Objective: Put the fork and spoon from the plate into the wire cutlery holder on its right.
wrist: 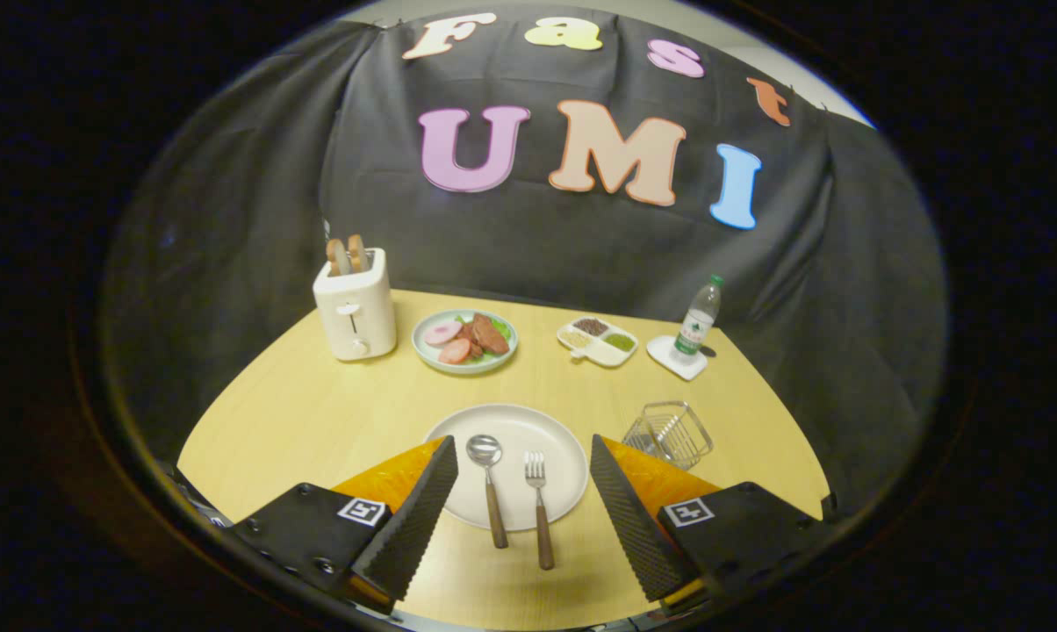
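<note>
Right, fingers (523, 491) are spread wide w/ nothing held, fork (539, 506) & spoon (489, 487) lie on the plate (572, 448) between them, wire cutlery holder (669, 434) just right, so you're pre-grasp: drop lower, pinch one handle.

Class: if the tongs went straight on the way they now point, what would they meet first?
Probably the spoon and fork on the plate, lying between the open tongs. Depth is unclear, so they might pass above them.
</note>
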The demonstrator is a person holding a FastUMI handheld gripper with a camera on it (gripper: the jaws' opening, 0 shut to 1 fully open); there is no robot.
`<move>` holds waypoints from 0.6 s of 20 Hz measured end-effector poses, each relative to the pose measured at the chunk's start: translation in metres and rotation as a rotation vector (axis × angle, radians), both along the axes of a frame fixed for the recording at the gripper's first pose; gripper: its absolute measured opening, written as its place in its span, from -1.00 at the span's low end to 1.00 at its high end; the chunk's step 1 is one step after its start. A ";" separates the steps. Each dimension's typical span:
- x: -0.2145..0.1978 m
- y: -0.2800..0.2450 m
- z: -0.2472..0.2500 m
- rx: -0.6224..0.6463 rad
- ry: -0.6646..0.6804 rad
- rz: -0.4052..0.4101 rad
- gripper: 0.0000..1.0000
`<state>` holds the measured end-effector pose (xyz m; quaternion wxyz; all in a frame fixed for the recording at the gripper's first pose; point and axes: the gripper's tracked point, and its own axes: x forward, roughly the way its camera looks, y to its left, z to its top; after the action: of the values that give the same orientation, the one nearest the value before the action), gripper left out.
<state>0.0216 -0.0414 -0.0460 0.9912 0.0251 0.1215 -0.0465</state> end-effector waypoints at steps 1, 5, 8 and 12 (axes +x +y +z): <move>0.001 -0.003 -0.008 0.003 0.046 -0.012 0.96; 0.008 -0.011 -0.042 0.009 0.247 -0.066 0.96; 0.010 -0.016 -0.061 0.056 0.407 -0.099 0.95; 0.005 -0.026 -0.087 0.087 0.618 -0.132 0.94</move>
<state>0.0266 -0.0674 -0.1328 0.9003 0.0600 0.4167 -0.1108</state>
